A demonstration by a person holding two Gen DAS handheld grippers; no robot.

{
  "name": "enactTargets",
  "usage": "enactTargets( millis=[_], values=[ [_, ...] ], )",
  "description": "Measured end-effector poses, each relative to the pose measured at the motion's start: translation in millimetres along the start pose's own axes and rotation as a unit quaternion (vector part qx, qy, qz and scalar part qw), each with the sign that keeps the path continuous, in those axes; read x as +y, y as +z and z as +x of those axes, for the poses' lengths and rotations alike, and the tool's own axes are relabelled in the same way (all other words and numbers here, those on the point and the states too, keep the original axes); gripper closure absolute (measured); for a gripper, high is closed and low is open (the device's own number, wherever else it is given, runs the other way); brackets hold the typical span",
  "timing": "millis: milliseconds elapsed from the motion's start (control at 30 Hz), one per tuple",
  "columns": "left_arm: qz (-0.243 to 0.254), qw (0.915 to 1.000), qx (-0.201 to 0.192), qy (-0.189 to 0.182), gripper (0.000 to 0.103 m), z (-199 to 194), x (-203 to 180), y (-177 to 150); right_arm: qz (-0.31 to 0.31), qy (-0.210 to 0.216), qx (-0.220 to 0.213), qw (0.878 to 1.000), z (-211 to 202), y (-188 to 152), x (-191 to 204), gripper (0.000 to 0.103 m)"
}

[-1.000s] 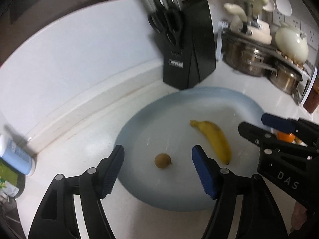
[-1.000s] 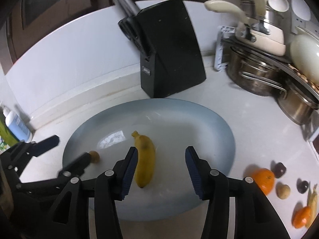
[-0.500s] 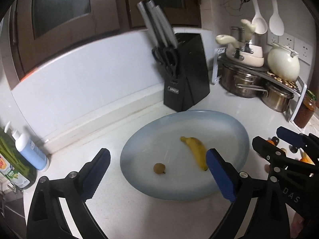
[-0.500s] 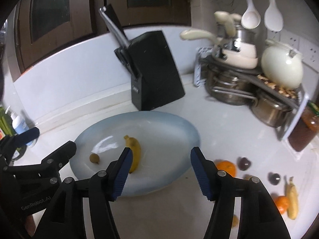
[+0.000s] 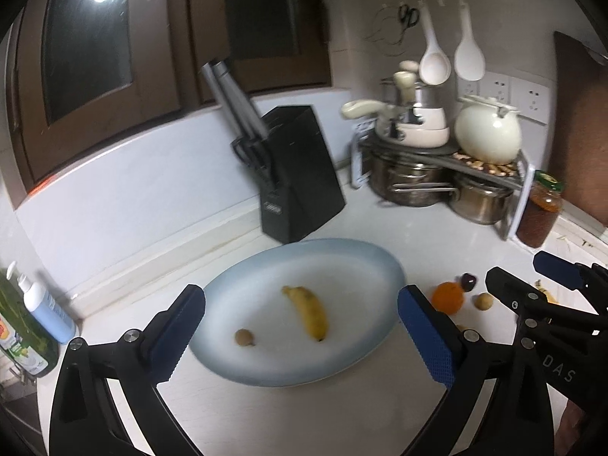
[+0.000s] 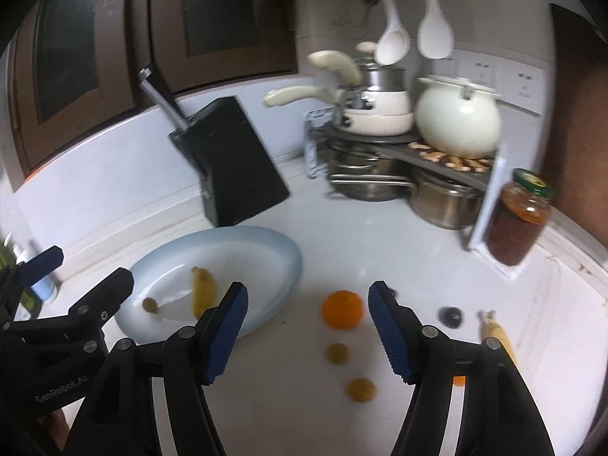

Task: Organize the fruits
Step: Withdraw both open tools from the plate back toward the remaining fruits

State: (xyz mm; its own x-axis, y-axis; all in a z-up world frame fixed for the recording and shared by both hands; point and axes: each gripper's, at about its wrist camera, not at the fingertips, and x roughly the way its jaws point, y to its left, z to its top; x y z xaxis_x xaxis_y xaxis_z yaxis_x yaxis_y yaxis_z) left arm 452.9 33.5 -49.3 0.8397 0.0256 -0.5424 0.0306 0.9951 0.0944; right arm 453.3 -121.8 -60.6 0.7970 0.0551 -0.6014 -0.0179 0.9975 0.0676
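A pale blue oval plate (image 5: 361, 266) (image 6: 273, 243) lies on the white counter. On it lie a banana (image 5: 309, 313) (image 6: 201, 290) and a small brown fruit (image 5: 243, 337) (image 6: 150, 304). An orange (image 6: 342, 309) (image 5: 448, 297), two small brown fruits (image 6: 337, 352) (image 6: 360, 389), a dark fruit (image 6: 451, 315) and a second banana (image 6: 497, 332) lie on the counter right of the plate. My left gripper (image 5: 300, 332) is open and empty above the plate's near side. My right gripper (image 6: 307, 328) is open and empty, just short of the orange.
A black knife block (image 5: 300, 190) stands behind the plate. A rack with steel pots (image 5: 414, 182), a white kettle (image 5: 488, 133) and a jar (image 6: 518, 220) fills the back right corner. A soap bottle (image 5: 45, 309) stands at the left edge.
Both grippers have pulled back and up from the plate and opened wider. The right gripper has swung right, from over the banana to the loose fruit on the counter.
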Motion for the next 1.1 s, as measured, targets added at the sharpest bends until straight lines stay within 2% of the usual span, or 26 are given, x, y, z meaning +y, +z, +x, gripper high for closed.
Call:
enactTargets(
  millis=[700,900,1100],
  values=[
    [0.054,0.9935,-0.051,-0.087,0.0,-40,-84,5,0.056,-0.098,-0.035,0.993,-60,-22,-94,0.036],
    [0.065,0.9915,-0.05,-0.101,0.0,-43,-101,1,0.063,-0.113,-0.034,0.991,-68,-31,-111,0.036],
    [0.077,0.9898,-0.032,-0.115,0.0,-37,-115,-9,0.069,-0.114,-0.023,0.991,-66,-40,-123,0.036]
  ],
)
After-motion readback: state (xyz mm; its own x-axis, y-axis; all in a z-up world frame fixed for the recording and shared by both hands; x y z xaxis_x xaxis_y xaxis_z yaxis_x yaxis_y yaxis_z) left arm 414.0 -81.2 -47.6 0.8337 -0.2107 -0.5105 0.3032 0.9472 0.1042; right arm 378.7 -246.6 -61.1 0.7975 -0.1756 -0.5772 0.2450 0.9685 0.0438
